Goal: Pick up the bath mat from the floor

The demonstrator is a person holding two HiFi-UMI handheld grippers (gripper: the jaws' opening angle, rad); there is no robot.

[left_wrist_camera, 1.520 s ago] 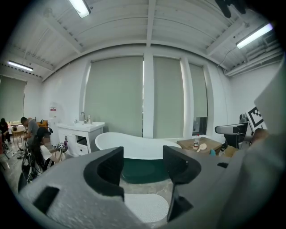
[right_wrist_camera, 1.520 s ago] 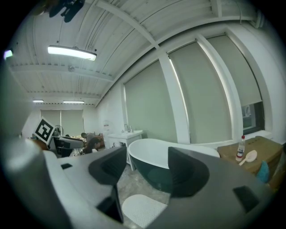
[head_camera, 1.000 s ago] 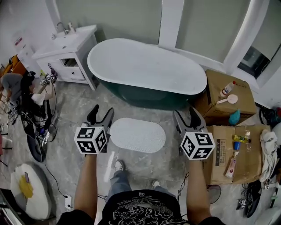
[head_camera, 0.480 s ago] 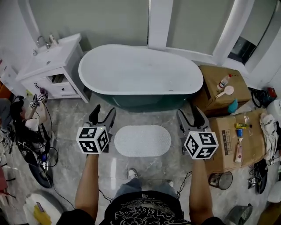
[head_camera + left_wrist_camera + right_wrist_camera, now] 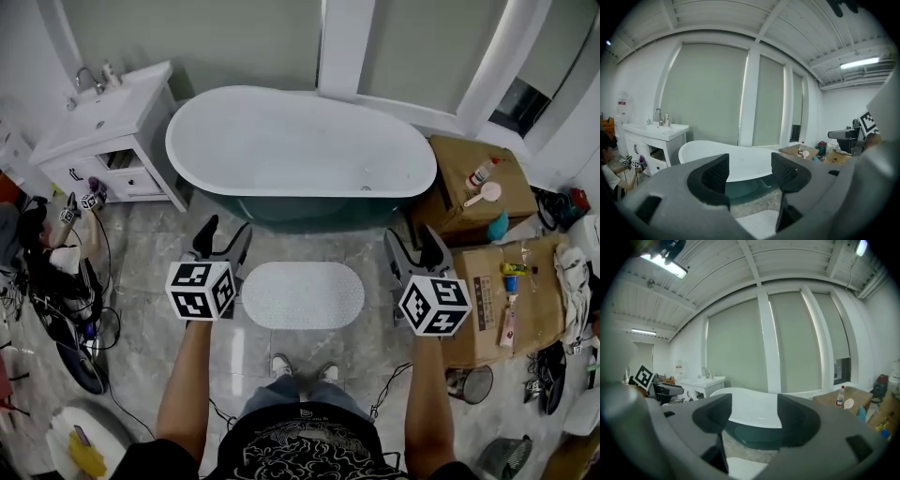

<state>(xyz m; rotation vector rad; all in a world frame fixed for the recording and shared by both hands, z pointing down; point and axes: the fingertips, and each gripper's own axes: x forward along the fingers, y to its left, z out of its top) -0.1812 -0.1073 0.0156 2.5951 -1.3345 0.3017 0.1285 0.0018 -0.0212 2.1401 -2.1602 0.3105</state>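
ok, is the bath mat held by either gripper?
No, the bath mat lies flat on the floor by the tub, while the left gripper and right gripper hover with jaws apart and empty.

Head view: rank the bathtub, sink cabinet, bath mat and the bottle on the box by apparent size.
1. bathtub
2. sink cabinet, though its top sits nearer the camera than the floor
3. bath mat
4. bottle

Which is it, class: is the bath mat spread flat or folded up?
Spread flat. The bath mat shows its whole oval outline on the floor before the bathtub, with no fold or lifted edge.
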